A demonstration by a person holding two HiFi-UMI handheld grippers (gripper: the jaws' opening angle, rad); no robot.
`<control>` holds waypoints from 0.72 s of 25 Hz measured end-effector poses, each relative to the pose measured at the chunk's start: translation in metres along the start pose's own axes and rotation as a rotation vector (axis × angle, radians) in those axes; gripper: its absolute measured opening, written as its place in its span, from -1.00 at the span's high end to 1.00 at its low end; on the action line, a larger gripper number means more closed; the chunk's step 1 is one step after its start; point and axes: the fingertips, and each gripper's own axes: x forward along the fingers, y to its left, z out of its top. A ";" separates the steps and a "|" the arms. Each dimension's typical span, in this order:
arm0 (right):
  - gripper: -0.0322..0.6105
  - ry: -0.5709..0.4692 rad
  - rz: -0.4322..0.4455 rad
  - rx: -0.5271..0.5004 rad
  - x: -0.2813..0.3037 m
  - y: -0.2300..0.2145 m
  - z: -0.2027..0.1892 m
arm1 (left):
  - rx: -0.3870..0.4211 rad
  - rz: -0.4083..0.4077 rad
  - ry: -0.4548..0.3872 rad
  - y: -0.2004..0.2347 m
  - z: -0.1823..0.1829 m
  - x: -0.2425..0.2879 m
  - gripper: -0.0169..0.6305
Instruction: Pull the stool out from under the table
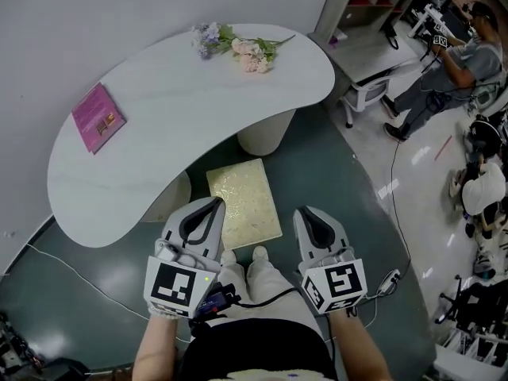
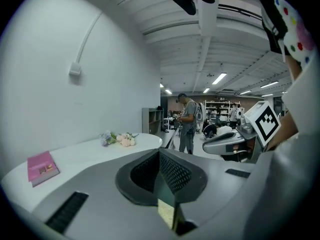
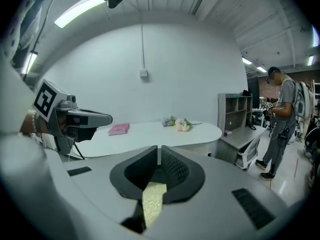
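Both pairs of jaws are seen pressed together with nothing held: the left gripper [image 1: 208, 209] and the right gripper [image 1: 311, 217] are poised low over the stool [image 1: 244, 203], one at each near corner. The stool is found on the floor at the near edge of the table [image 1: 198, 109], its cream top mostly clear and only the far edge at the rim. The pull is judged nearly done. Risks are noted. With the jaws closed no hold can be taken, so a drag on the smooth top may slip. An uneven tug could swing a corner into the leg [image 1: 266, 133]. Little room is left before the shoes [image 1: 259, 253], just beside the near edge.
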 end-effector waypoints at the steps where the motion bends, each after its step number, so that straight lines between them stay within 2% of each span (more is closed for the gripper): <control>1: 0.75 -0.013 0.009 -0.007 -0.003 0.003 0.006 | 0.009 0.007 -0.008 0.002 0.007 -0.004 0.90; 8: 0.75 -0.080 0.037 -0.070 -0.020 0.017 0.045 | 0.030 0.051 -0.049 0.011 0.035 -0.029 0.90; 18: 0.76 -0.115 0.067 -0.100 -0.023 0.033 0.069 | 0.037 0.083 -0.055 0.022 0.040 -0.050 0.90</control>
